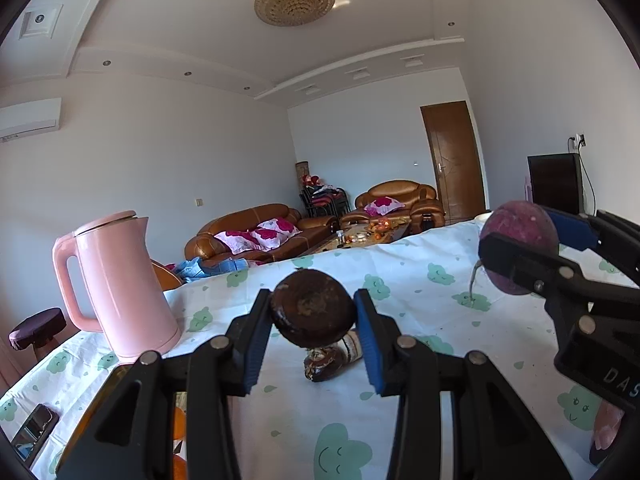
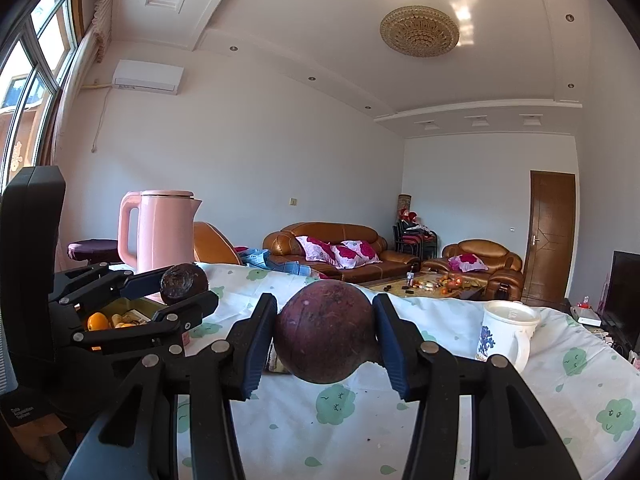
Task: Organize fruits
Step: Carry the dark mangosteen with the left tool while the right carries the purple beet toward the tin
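- While both fruits are held clear of the bench (image 1: 420, 360), the left gripper (image 1: 314, 308) is clamped on a dark brown fruit (image 1: 312, 306), and the right gripper (image 2: 326, 332) is clamped on a purple fruit (image 2: 326, 332); each is pinched across its widest part by the blue pads.
- The brown fruit is seen as a squat round with a dull, rough, blotched skin and a pale scar on the near face; it is judged to be light and firm-shelled, though the skin may be brittle or soft where blotched.
- The purple fruit is rounder and larger, with a matt, faintly speckled skin; a thin stem or drip is seen hanging from it in the left wrist view. It is judged to be light and fairly stiff, and likely to roll once set down.
- A hold across the middle is judged best for both, since the curved skin could slip out of flat pads if it were taken near an end.
- A further brown, wrinkled piece (image 1: 332, 358) is seen lying on the bench below the left gripper; what it is cannot be told.
- The bench is covered by a white cloth printed with green clouds.
- A smooth pink kettle (image 1: 116, 284) stands at the far left, and a white lidded mug (image 2: 506, 332) at the right.
- Oranges (image 2: 98, 322) are glimpsed at the left, behind the left gripper.
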`<state>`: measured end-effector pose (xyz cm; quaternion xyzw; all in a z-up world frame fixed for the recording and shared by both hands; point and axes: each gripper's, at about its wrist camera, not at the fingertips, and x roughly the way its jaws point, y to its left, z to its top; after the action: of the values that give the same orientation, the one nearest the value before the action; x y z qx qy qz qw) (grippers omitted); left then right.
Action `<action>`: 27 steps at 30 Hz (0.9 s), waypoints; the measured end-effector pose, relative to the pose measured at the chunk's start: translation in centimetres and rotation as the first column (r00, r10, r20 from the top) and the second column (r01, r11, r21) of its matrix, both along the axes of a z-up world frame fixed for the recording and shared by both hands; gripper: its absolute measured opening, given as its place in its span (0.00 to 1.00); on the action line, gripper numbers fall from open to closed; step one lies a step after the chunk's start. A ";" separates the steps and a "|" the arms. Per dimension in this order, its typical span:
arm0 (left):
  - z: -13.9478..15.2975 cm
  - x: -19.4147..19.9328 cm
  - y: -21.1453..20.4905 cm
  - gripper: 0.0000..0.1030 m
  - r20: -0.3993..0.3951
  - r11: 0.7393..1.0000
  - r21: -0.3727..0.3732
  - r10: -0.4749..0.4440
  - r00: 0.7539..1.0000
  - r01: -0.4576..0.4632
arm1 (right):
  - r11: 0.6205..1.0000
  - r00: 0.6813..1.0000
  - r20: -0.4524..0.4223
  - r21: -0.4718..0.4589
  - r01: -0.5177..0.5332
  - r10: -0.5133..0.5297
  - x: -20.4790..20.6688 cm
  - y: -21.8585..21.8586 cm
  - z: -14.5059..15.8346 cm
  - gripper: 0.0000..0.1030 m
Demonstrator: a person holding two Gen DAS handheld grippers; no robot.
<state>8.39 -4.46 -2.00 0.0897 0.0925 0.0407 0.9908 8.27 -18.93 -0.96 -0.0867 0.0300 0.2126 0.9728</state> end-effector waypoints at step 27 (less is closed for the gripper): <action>0.2 -2.4 5.2 0.41 0.003 0.995 -0.062 0.075 0.997 -0.075 | 0.994 0.994 -0.038 -0.031 -0.103 0.101 -0.2 5.3 0.0 0.50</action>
<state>6.00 0.73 -1.80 0.0551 0.0946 0.0750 0.9912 8.07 -13.67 -0.99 -0.1001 0.0465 0.2630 0.9585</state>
